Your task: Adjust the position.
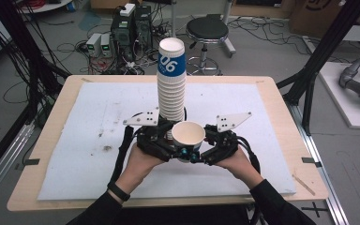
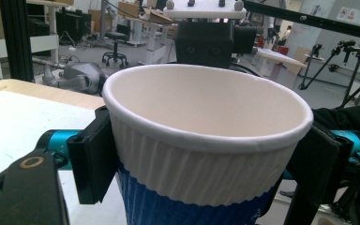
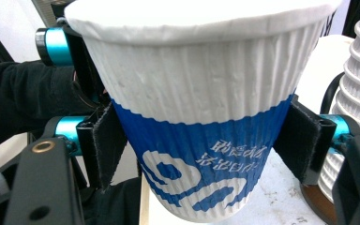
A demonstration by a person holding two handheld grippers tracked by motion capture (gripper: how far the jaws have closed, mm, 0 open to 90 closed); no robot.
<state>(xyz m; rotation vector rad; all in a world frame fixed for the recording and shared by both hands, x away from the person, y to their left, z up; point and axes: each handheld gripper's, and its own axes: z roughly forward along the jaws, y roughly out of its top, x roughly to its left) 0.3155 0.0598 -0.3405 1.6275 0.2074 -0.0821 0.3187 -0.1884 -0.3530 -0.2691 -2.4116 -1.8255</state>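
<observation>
Single cup: a ribbed white paper cup [image 1: 188, 134] with a blue band and white print, upright, mouth open upward, lifted off the table between the two grippers, just in front of the stack.
Left gripper [image 1: 168, 146]: jaws partly open, its black pads pressed against both sides of the cup just under the rim.
Right gripper [image 1: 205, 149]: jaws partly open, pads flat on the blue band at both sides of the same cup.
Cup stack [image 1: 171, 84]: a tall column of nested ribbed cups, top one marked "06", standing upright on the white mat [image 1: 89, 136], near the middle of the table [image 1: 51, 101].
Hands: one hand on each gripper, dark sleeves entering from the near edge.
</observation>
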